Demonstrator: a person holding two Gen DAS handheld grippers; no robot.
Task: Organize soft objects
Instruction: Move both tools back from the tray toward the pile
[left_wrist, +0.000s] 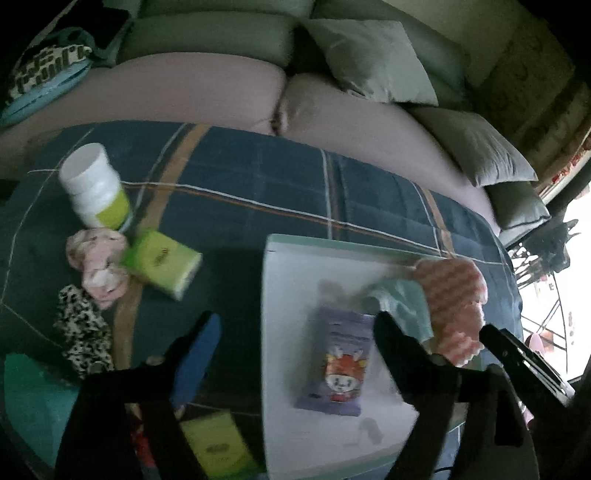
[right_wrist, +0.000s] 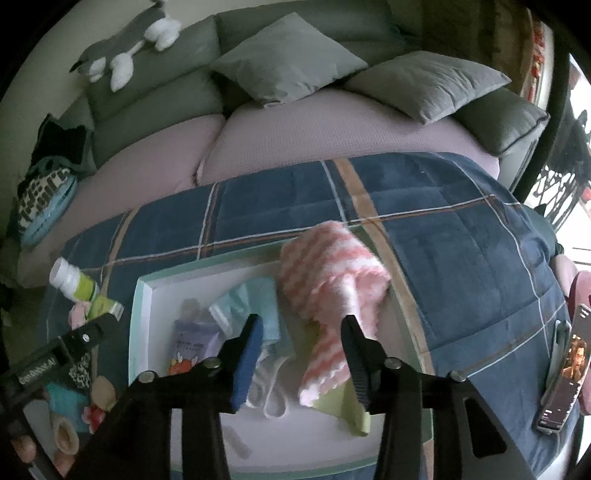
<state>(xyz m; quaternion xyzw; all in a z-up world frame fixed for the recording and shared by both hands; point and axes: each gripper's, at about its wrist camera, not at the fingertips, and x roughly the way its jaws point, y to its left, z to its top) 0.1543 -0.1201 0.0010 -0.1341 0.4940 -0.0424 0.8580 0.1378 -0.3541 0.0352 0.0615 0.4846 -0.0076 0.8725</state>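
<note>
A white tray with a mint rim lies on the blue plaid blanket. In it are a purple tissue pack, a light blue cloth, a pink-and-white fuzzy towel and a yellow-green cloth. My left gripper is open and empty over the tray's left edge. My right gripper is open and empty just above the towel and blue cloth. Outside the tray lie a pink scrunchie, a leopard scrunchie and a green tissue pack.
A white and green bottle lies on the blanket at left. Another green pack lies near my left gripper. A phone rests at the blanket's right edge. Grey cushions and a plush toy sit on the sofa behind.
</note>
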